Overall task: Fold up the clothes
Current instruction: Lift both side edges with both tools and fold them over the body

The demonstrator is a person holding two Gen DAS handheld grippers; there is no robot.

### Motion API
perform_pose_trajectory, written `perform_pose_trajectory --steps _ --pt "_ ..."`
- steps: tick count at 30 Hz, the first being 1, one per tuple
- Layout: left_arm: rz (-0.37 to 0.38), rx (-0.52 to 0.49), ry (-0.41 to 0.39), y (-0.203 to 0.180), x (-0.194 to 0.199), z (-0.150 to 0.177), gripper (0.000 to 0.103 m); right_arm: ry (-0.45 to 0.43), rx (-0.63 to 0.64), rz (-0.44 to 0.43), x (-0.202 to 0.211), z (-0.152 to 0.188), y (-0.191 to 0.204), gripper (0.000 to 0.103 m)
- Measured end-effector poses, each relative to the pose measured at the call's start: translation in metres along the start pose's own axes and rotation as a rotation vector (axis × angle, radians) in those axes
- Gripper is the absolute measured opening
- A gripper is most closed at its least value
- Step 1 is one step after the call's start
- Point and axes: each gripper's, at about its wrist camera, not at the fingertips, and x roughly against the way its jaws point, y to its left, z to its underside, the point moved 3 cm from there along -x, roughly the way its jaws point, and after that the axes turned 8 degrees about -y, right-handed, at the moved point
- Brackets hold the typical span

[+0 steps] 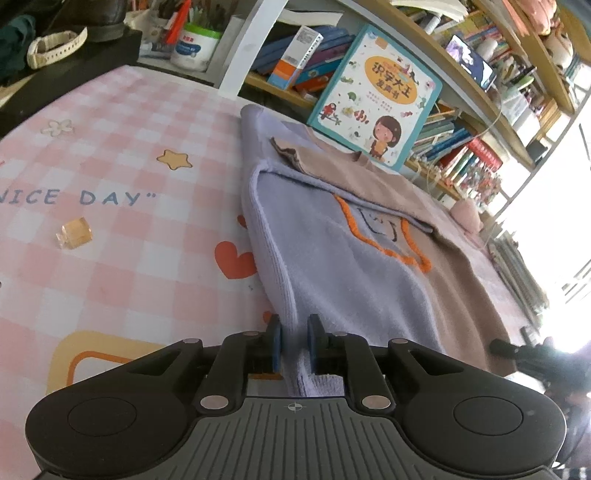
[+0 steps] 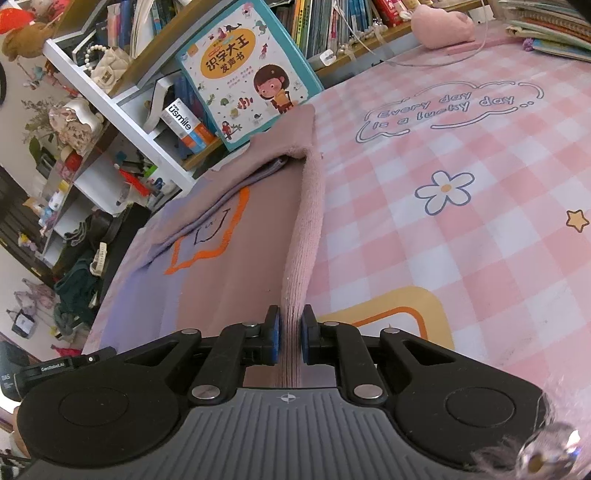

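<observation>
A knit sweater, lavender on one half and mauve-pink on the other with an orange outlined motif, lies on the pink checked cloth (image 1: 110, 147). In the left wrist view my left gripper (image 1: 294, 341) is shut on the sweater's (image 1: 351, 266) lavender near edge. In the right wrist view my right gripper (image 2: 290, 339) is shut on the sweater's (image 2: 236, 266) pink ribbed edge, which runs up and away from the pads. A sleeve is folded over the chest. The other gripper (image 2: 55, 369) shows at the lower left.
A children's book (image 1: 376, 99) leans on the shelves behind the sweater; it also shows in the right wrist view (image 2: 247, 66). A small clear amber wrapper (image 1: 74, 234) lies on the cloth at left. A pink plush (image 2: 443, 22) and stacked books (image 2: 554, 29) sit far right.
</observation>
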Motion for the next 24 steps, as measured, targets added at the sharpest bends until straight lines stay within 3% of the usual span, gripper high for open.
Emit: perform_pose_trajectory --steps 6,12,15,19,24 --pt "0.013 0.002 -0.006 0.003 0.001 0.001 0.007 0.009 0.006 0.005 0.001 0.0 0.0 0.008" --pt "0.089 0.12 0.006 0.014 0.005 0.005 0.005 0.012 -0.044 -0.027 0.007 0.0 -0.007 0.007" --pt "0.139 0.176 -0.016 0.017 0.009 0.005 0.005 -0.001 -0.105 -0.075 0.011 -0.006 -0.011 0.007" --pt "0.264 0.261 -0.064 0.018 0.014 -0.006 0.005 -0.033 -0.17 -0.168 0.016 -0.023 -0.009 0.006" --pt "0.365 0.296 -0.126 0.009 0.007 -0.028 0.005 -0.104 -0.22 -0.308 0.015 -0.052 0.004 0.006"
